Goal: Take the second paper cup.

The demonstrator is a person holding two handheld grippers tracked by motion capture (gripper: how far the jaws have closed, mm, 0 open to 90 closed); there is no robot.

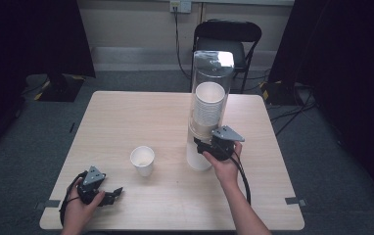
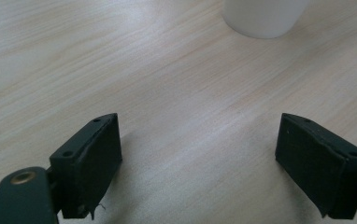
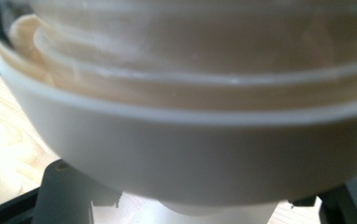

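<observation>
We are clamping the right gripper (image 1: 206, 147) on the dispenser's (image 1: 211, 88) lowest cup (image 3: 186, 212), centre frame; next, pulling straight down. The left gripper (image 1: 110, 195) is waiting, jaws apart.

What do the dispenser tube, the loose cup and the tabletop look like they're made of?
Dispenser tube: clear glossy plastic, likely; the cup stack shows through it and it glints. Loose cup: matte white, probably paper, with a rolled rim. Tabletop: pale wood-grain, probably laminate.
</observation>
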